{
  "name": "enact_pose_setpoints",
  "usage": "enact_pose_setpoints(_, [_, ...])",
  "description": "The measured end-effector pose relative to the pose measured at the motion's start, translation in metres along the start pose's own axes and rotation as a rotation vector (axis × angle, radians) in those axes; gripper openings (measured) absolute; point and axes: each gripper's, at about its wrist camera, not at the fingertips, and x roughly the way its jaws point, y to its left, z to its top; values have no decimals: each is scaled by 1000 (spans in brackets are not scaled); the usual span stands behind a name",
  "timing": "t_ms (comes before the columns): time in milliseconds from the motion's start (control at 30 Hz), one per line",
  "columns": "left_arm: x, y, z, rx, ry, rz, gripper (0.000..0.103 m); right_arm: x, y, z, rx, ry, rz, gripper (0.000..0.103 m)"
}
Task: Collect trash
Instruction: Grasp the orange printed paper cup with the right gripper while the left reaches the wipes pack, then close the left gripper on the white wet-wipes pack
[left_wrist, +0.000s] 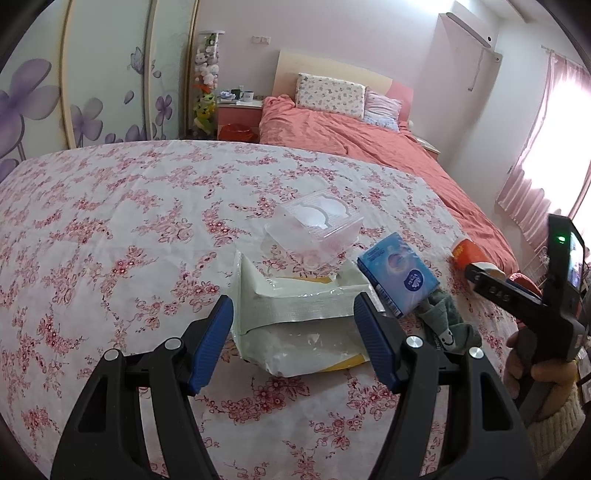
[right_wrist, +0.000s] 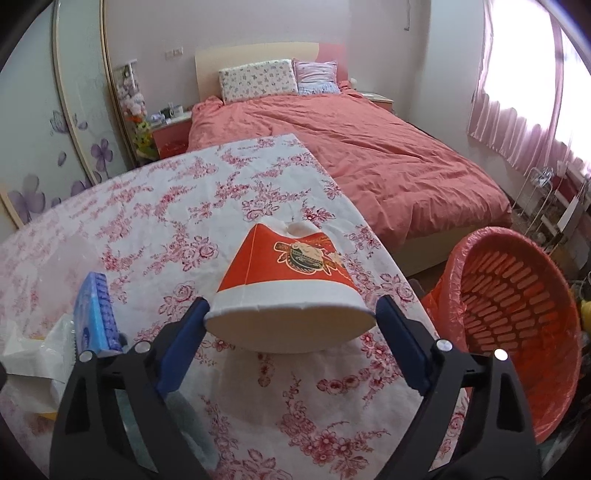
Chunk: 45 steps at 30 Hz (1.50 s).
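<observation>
Bedroom: a bed (right_wrist: 369, 147) with a coral quilt stands beyond both grippers, pink curtains (right_wrist: 517, 110) to the right, wardrobe doors (left_wrist: 92, 74) with purple flowers to the left. Nearer, a table under a floral cloth (left_wrist: 110, 221) fills the foreground.

Orange slatted waste basket (right_wrist: 517, 314) with a red liner, off the table edge, just right of the right gripper (right_wrist: 291, 317); it looks empty as far as its inside shows.

Red and white paper cup (right_wrist: 288, 288) lies on its side, base toward the camera, between the right gripper's fingers. Jaws stand wide; the left pad meets the cup's rim edge, the right pad sits just clear.

Left gripper (left_wrist: 293, 314) hovers part open, holding nothing. Just ahead of it lies a pale plastic bag (left_wrist: 295, 306); beyond that a clear lidded box (left_wrist: 314, 229), contents unclear. Blue tissue pack (left_wrist: 399, 273) ahead to its right, grey-green sock (left_wrist: 450, 325) beside it.
</observation>
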Motion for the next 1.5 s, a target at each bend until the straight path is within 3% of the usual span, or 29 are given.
enact_pose_setpoints(233, [2,2,-3,1,10,11,67,-20,-11,-9,9,-26,53,87])
enact_pose_setpoints(367, [5,1,-6,4,18,17,67,-23,-9,-18,-19,-17,55,71])
enact_pose_setpoints(567, [6,1,-8,5,23,21,67,-18,-12,-21,-8,1,56,75])
enact_pose_setpoints(933, [3,0,-9,5,18,13,67,-54,-43,-30,26,-73,71,77])
enact_pose_setpoints(1100, [3,-1,-9,4,20,15,67,-43,-54,-29,44,-34,63,60])
enact_pose_setpoints(1433, [-1,-2,-6,6,5,13,67,-6,-52,-8,30,5,44,42])
enact_pose_setpoints(1500, [-2,-1,-5,6,4,15,67,-1,-48,-5,5,5,42,28])
